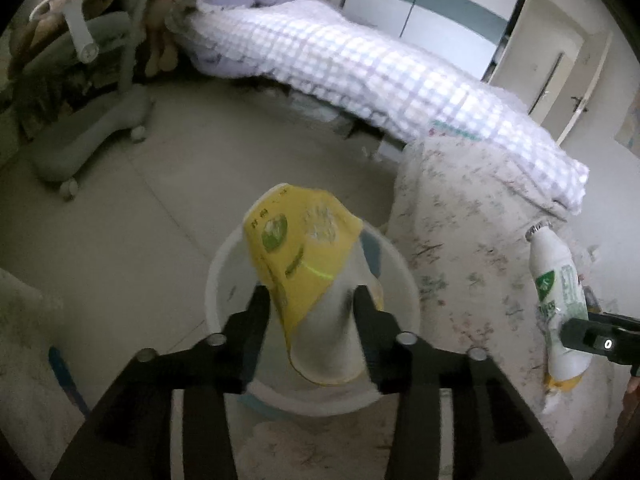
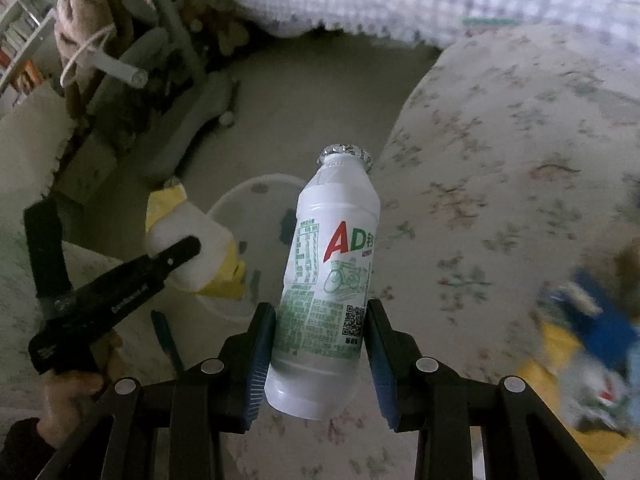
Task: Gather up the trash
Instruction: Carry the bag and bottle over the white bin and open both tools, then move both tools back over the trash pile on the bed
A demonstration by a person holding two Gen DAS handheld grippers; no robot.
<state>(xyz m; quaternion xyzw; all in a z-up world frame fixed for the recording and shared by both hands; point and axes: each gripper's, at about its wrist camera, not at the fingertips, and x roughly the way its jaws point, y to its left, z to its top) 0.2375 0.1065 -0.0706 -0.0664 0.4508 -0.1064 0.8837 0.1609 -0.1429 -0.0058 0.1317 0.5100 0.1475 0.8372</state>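
A puffy yellow and white packet [image 1: 304,248] hangs between the fingers of my left gripper [image 1: 310,292], directly over a white round bin [image 1: 216,280] on the floor. The jaws stand apart with the packet loose in the gap. In the right wrist view the left gripper [image 2: 188,256] lies across the same packet [image 2: 192,220] above the bin [image 2: 248,196]. My right gripper [image 2: 322,308] is shut on the lower body of a white drink bottle [image 2: 332,264] with red and green print and a foil cap. The bottle [image 1: 560,292] also shows at the left wrist view's right edge.
A bed with a checked quilt [image 1: 360,64] runs along the back. A floral-covered surface [image 1: 472,240] bulges in beside the bin. A grey wheeled chair base [image 1: 80,148] stands at the left. Blurred coloured wrappers [image 2: 580,340] lie on the floral cover. A hand [image 2: 72,392] holds the left gripper.
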